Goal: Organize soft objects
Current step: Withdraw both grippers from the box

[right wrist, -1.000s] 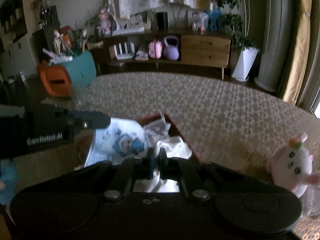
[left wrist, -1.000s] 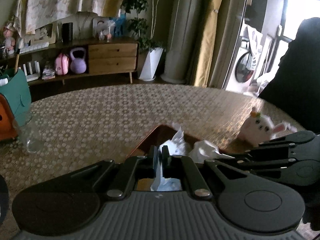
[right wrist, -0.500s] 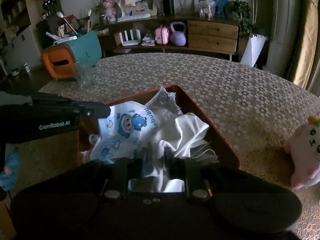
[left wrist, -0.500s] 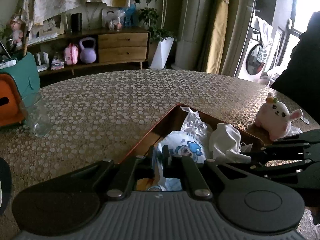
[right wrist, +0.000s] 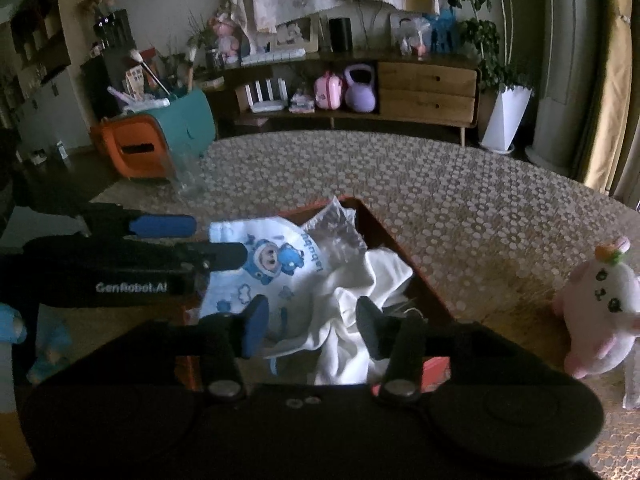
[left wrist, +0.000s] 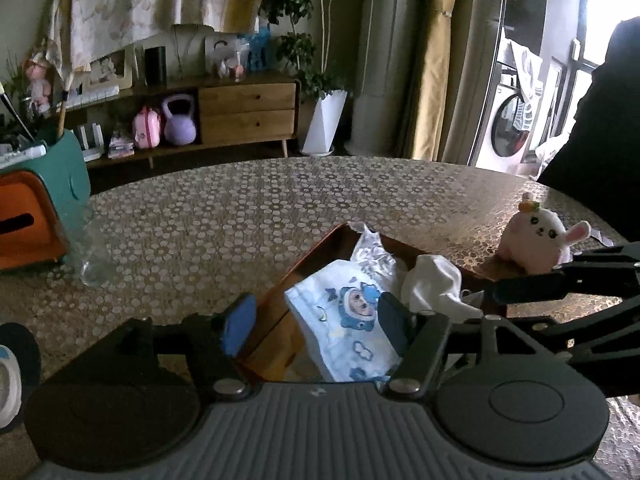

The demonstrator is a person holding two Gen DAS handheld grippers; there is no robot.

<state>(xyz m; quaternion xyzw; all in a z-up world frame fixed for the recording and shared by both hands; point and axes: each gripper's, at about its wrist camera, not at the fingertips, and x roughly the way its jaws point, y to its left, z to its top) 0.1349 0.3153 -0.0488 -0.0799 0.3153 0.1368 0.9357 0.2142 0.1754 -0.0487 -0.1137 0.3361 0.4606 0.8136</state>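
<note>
A brown box [left wrist: 304, 258] [right wrist: 402, 250] on the patterned table holds a white cloth with a blue cartoon print [left wrist: 348, 316] [right wrist: 272, 258], a plain white cloth [left wrist: 434, 284] [right wrist: 372, 280] and a crinkled grey-white piece [right wrist: 336, 230]. My left gripper [left wrist: 316, 320] [right wrist: 220, 240] hovers over the printed cloth. Its jaws are opening and the blue pads stand clear of the fabric. My right gripper [right wrist: 312, 330] [left wrist: 532, 280] is over the plain white cloth, jaws opening, pads not pressing it. A pink-and-white plush bunny [left wrist: 536, 240] [right wrist: 598, 300] sits on the table right of the box.
A clear glass [left wrist: 94, 258] [right wrist: 186, 174] and a teal-and-orange tissue holder [left wrist: 44, 200] [right wrist: 160, 140] stand at the table's left. A person's dark sleeve [left wrist: 600, 140] fills the right edge. A sideboard [right wrist: 424, 88] stands beyond the table.
Both grippers were shut on cloth and have opened. The printed and white cloths now lie loose in the box. Both cameras drew back a little, showing more of the box.
</note>
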